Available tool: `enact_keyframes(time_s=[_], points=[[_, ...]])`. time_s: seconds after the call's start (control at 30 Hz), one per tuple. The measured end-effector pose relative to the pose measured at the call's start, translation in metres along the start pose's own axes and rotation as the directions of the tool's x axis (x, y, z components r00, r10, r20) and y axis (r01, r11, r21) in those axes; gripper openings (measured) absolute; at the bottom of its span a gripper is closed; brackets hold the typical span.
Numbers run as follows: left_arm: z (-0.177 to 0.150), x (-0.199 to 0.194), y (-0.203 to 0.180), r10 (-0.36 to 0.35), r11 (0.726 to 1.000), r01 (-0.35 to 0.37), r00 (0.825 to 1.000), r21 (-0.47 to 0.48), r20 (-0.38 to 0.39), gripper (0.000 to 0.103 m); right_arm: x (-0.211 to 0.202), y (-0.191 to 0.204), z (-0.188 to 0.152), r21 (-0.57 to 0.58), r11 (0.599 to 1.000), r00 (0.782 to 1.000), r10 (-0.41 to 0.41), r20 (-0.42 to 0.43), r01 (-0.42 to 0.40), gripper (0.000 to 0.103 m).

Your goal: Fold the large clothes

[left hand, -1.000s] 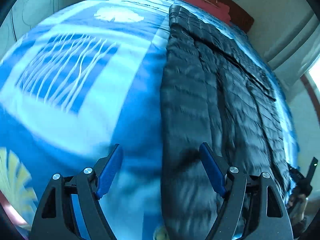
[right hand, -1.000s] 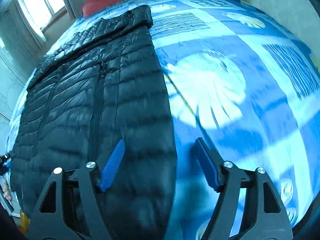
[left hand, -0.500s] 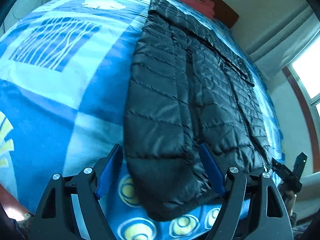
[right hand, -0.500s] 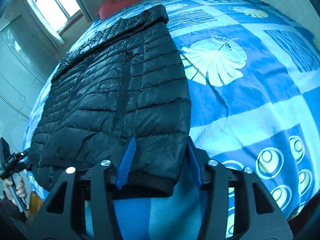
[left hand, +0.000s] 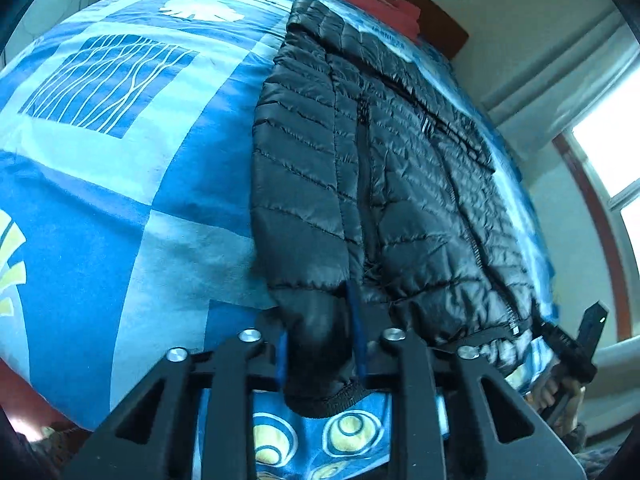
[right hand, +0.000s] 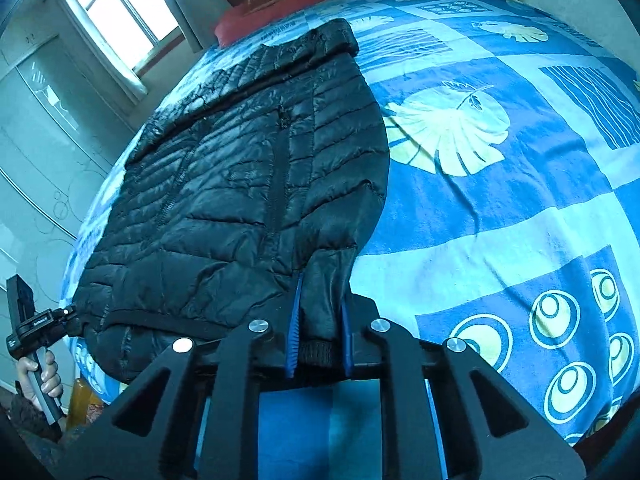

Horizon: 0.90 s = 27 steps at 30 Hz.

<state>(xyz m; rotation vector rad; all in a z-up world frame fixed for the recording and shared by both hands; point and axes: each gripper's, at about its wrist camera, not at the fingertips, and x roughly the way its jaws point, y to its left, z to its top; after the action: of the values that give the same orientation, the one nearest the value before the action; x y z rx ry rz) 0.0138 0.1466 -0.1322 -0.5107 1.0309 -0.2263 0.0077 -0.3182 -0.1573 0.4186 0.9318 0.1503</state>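
Observation:
A black quilted puffer jacket (left hand: 392,184) lies flat on the blue patterned bed cover, collar toward the headboard; it also shows in the right wrist view (right hand: 240,184). My left gripper (left hand: 320,344) is shut on a sleeve cuff (left hand: 320,360) at the near bed edge. My right gripper (right hand: 318,328) is shut on a sleeve cuff (right hand: 320,320) in its own view. Each wrist view shows the other gripper held at the jacket's far hem corner (left hand: 576,348), (right hand: 28,328).
The bed cover (left hand: 120,160) spreads wide beside the jacket, also in the right wrist view (right hand: 500,200). A red pillow (right hand: 276,4) lies at the headboard. A window (right hand: 120,12) and a wall are beyond the jacket's far side. A yellow object (right hand: 80,400) sits on the floor.
Both grippers drew back to the near bed edge and closed from open onto the jacket's sleeve cuffs. The cuffs now sit pinched between the blue pads.

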Motion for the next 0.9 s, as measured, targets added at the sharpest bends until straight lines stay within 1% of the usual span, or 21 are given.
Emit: enact_keyframes(time_s=[0.03,0.17,0.33,0.4,0.5,0.57,0.7,0.8,0.9], points=[[0.0,-0.001,0.0,-0.006,1.0,0.006,1.0,-0.001,0.006,0.017,-0.002,-0.001,0.001,0.011,1.0,1.0,0.015,0.003,-0.015,0.014],[0.0,-0.013,-0.005,-0.03,1.0,0.03,0.999,0.003,0.037,0.014,-0.012,-0.005,0.003,0.051,0.996,0.997,0.074,0.019,-0.075,0.013],[0.001,-0.037,-0.008,-0.106,0.994,0.109,0.991,-0.026,0.079,0.013,-0.03,-0.008,0.003,0.106,0.981,0.986,0.161,0.041,-0.164,0.012],[0.001,-0.049,-0.011,-0.132,0.99,0.135,0.987,-0.029,0.093,0.013,-0.039,-0.009,0.001,0.132,0.97,0.979,0.198,0.047,-0.203,0.012],[-0.004,-0.071,-0.022,-0.157,0.987,0.158,0.981,0.002,0.115,0.013,-0.056,-0.01,-0.003,0.171,0.95,0.965,0.256,0.062,-0.263,0.012],[-0.007,-0.084,-0.029,-0.169,0.986,0.168,0.978,0.016,0.126,0.012,-0.071,-0.008,-0.007,0.18,0.938,0.954,0.289,0.075,-0.298,0.012],[-0.013,-0.111,-0.038,-0.22,0.975,0.221,0.965,0.009,0.143,0.012,-0.097,-0.004,-0.009,0.195,0.916,0.936,0.336,0.1,-0.35,0.012],[-0.009,-0.126,-0.043,-0.233,0.972,0.234,0.959,0.017,0.163,0.012,-0.111,0.001,0.001,0.182,0.905,0.921,0.367,0.127,-0.386,0.012],[0.006,-0.129,-0.042,-0.253,0.967,0.254,0.949,0.022,0.187,0.012,-0.115,0.005,0.018,0.156,0.894,0.905,0.397,0.156,-0.419,0.012]])
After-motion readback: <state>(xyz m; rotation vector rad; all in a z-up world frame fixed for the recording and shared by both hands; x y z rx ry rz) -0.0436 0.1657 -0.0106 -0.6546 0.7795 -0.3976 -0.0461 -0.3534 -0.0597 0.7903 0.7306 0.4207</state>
